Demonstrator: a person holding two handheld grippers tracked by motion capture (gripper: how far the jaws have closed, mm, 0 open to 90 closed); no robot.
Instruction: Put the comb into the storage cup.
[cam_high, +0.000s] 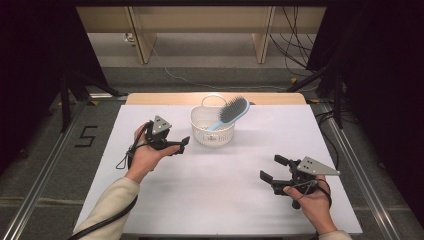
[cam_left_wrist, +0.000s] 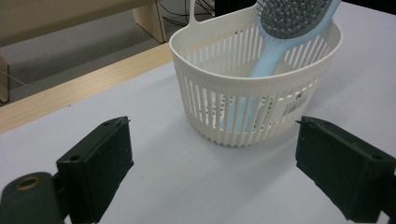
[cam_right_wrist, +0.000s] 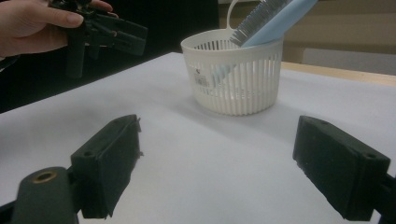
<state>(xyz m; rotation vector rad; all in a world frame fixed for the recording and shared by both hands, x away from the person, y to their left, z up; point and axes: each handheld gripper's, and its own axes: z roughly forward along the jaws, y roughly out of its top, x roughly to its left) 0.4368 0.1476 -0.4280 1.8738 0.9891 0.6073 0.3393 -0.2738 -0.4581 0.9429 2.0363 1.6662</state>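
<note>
Listing, largest first:
Table (cam_high: 215, 200): white top, bearing everything below.
Basket (cam_high: 212, 136): white, slatted, far centre.
Hairbrush (cam_high: 231, 112): pale blue, handle down inside basket, bristled head leaning over rim.
Left gripper (cam_high: 185, 143): jaws apart, just beside basket.
Right gripper (cam_high: 272, 168): jaws apart, near edge, well apart from basket.

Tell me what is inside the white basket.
A light blue hairbrush stands tilted inside the basket, handle down, its bristled head sticking out above the rim. Through the slats, the handle's lower part shows. The slatted wall mostly covers the basket floor, so anything small lying there cannot be seen.
</note>
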